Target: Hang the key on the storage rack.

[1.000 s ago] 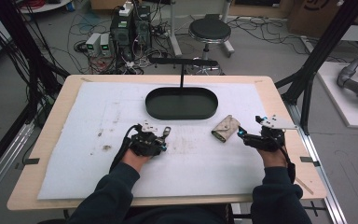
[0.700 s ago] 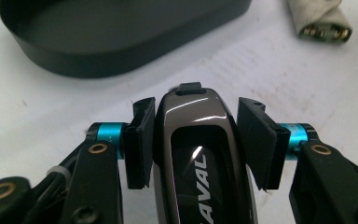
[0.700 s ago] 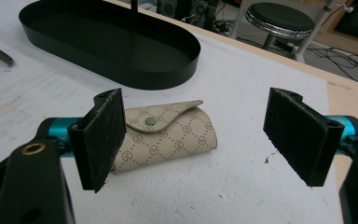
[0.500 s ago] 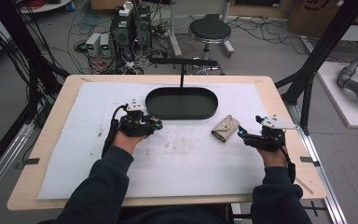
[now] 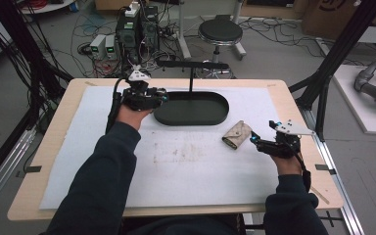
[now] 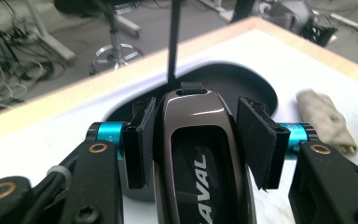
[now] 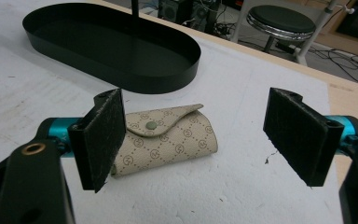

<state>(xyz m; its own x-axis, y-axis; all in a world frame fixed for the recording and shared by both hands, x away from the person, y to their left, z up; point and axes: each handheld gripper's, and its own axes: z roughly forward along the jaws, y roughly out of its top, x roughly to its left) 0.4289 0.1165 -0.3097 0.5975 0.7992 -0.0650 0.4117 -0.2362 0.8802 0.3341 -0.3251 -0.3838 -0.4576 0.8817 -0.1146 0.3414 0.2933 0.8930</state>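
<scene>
The right gripper [image 5: 252, 140] rests on the white mat [image 5: 196, 166] at the near right of the tray [image 5: 192, 108]. Its jaws stand wide apart and grip nothing. In the right gripper view the pads [image 7: 103, 136] frame open mat, and the pouch [image 7: 168, 140] lies just beyond them, closer to the left-hand pad; contact between that pad and the pouch cannot be confirmed from this angle.

The pouch [image 5: 237, 134] is a beige patterned case with a snap flap. It lies flat on the mat, near the tray's right end and apart from its wall.

The tray is a black oval with a low wall. It sits on the mat toward the far edge of the table [image 5: 44, 147]. A thin black post [image 5: 191, 78] rises from its far side and carries a crossbar.

The left gripper [image 5: 160, 98] is held above the mat at the tray's left end. Its jaws are partly closed on a key fob [image 6: 198, 154], a dark glossy body with white lettering and a strap loop at its tip. In the left gripper view both pads [image 6: 142, 140] lie against the fob's sides, and the fob points toward the base of the post [image 6: 173, 42].
</scene>
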